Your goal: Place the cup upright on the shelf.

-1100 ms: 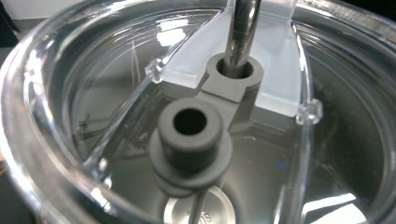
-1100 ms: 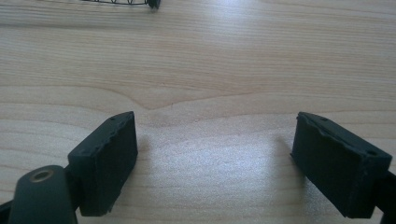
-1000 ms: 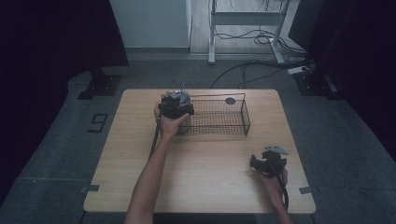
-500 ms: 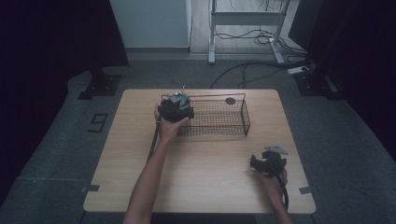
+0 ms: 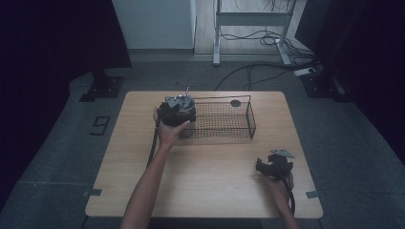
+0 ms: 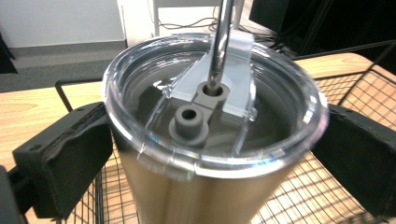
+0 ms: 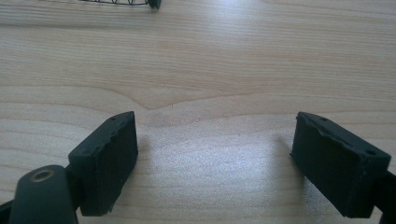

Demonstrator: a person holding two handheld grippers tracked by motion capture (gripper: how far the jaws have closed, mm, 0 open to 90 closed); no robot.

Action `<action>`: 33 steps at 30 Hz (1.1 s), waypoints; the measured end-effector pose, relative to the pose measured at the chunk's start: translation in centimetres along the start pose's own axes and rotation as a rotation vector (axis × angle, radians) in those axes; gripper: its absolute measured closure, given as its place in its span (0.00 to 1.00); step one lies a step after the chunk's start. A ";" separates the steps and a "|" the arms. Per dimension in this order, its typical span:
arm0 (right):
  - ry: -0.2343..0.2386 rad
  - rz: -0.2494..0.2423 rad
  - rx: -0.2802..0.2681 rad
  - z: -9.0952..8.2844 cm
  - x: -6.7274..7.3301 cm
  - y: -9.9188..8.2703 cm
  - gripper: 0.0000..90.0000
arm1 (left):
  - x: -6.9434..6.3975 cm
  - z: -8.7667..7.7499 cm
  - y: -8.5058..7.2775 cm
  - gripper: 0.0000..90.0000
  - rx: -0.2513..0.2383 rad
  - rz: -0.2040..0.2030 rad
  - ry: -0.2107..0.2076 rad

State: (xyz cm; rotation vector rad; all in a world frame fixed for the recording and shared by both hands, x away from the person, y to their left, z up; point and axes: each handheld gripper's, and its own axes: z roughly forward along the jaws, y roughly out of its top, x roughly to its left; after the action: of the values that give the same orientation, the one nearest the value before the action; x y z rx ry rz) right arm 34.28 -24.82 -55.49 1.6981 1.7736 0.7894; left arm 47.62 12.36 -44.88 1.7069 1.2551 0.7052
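Wooden table carries a black wire basket toward the far side. At the basket's left end the left claw is clamped on a steel tumbler, clear lid and metal straw on top. Right claw sits near the table's right corner, jaws wide apart, holding nothing.

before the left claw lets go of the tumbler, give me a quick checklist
1. Left claw clamped on the metal tumbler with clear lid: ok, a pad sits on each side.
2. Tumbler over the black wire basket: ok, mesh shows beneath it.
3. Tumbler base resting on the basket floor: cannot tell, base is hidden.
4. Metal straw seated in the lid hole: ok.
5. Right claw out of the way: ok, open over the bare wooden table.
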 end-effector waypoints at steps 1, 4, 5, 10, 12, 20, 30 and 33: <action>0.000 0.000 0.000 0.0 0.0 0.0 0.16 | 0.0 -0.4 -0.1 0.00 -0.006 0.004 -0.005; -0.001 -0.001 0.002 0.0 0.0 0.0 0.16 | 0.0 -1.6 -0.3 0.00 -0.020 0.018 -0.016; -0.001 -0.001 0.002 0.0 0.0 0.0 0.16 | 0.1 -2.0 -0.3 0.00 -0.023 0.021 -0.021; -0.002 -0.001 0.002 0.0 0.0 0.0 0.16 | 0.6 -4.4 -1.0 0.00 -0.033 0.014 -0.052; -0.002 0.003 0.001 0.0 0.0 0.0 0.16 | 0.9 -5.3 -1.4 0.00 -0.031 0.013 -0.060; -0.003 0.001 0.001 0.0 0.0 0.0 0.16 | 1.9 -9.0 -4.1 0.00 -0.024 0.027 -0.096; -0.002 0.002 0.002 0.0 0.0 0.0 0.16 | 2.9 -13.3 -8.2 0.01 0.006 0.035 -0.161; -0.002 0.002 0.002 0.0 0.0 0.0 0.16 | 3.0 -14.4 -9.6 0.02 0.023 0.055 -0.168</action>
State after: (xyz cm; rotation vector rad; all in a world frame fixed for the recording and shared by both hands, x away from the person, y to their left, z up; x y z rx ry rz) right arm 34.28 -24.81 -55.47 1.7020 1.7717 0.7865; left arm 32.34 20.76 -47.00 1.7864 1.1075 0.5685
